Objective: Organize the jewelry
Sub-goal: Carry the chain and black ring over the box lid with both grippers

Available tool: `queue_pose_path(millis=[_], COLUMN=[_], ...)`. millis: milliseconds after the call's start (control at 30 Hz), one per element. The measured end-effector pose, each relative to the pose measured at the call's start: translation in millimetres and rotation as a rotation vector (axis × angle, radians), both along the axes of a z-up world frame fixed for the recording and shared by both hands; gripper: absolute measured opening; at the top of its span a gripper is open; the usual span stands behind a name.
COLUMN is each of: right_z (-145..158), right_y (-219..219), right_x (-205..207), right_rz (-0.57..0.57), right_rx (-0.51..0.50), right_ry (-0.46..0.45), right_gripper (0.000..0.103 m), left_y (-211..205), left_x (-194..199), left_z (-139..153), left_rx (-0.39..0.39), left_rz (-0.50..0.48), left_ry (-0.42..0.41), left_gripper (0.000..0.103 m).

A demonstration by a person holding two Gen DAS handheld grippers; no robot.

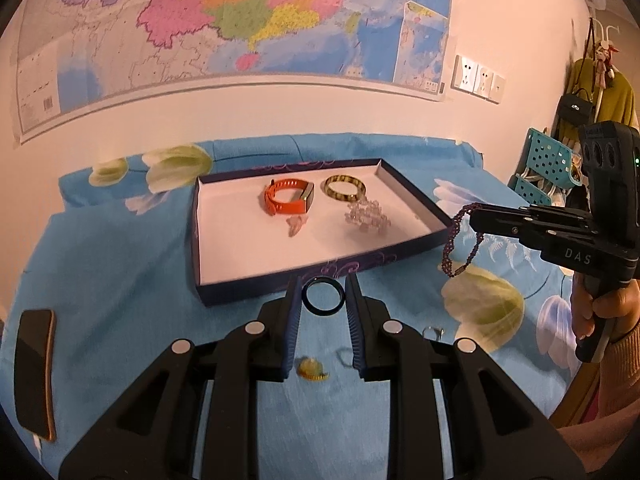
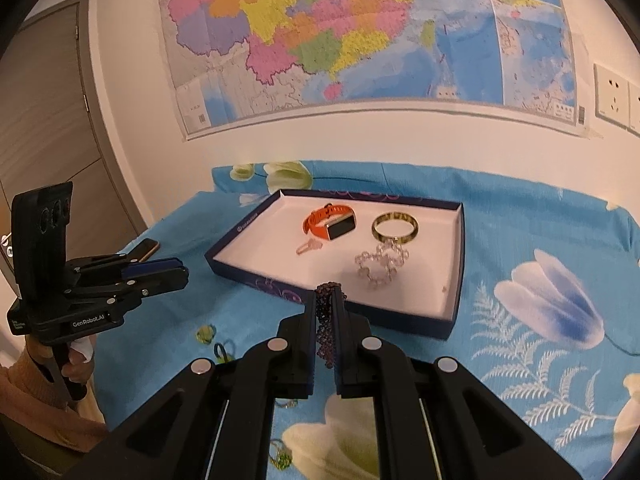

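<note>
My left gripper (image 1: pixel 323 294) is shut on a dark blue ring-shaped bangle (image 1: pixel 323 299), held above the blue cloth just in front of the open box (image 1: pixel 256 280). My right gripper (image 2: pixel 329 300) is shut on a purple beaded bracelet (image 2: pixel 325 328) that dangles between its fingers; the same purple beaded bracelet (image 1: pixel 460 240) hangs to the right of the box in the left wrist view. Inside the box lie an orange watch (image 2: pixel 330 224), a gold and black bangle (image 2: pixel 395 227), a clear bead bracelet (image 2: pixel 382 266) and a small pink piece (image 2: pixel 309 246).
Small pieces lie loose on the floral blue cloth: a yellow-green pendant (image 1: pixel 313 370), a ring (image 1: pixel 434 333), green charms (image 2: pixel 206 334). A phone (image 1: pixel 34 372) rests at the left. A teal basket (image 1: pixel 548 164) and hanging bags stand at the right, a map on the wall.
</note>
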State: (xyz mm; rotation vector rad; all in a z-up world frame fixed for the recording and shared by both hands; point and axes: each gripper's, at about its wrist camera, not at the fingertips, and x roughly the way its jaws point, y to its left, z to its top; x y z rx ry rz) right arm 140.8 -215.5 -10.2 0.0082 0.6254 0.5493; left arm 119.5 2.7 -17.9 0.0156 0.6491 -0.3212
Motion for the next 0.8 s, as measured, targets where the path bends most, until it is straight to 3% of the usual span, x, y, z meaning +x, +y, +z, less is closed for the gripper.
queue_pose_path(millis=[800], right_z=[15], right_y=[21], right_x=[41], right_rz=[0.025], right_rx=[0.001], right_ry=[-0.036], right_gripper=[0.006], left_y=[-11], left_x=[42], left_z=[12], left_rx=[0.025], left_rz=[-0.010], left_ry=[-0.040], left_gripper=[0.022])
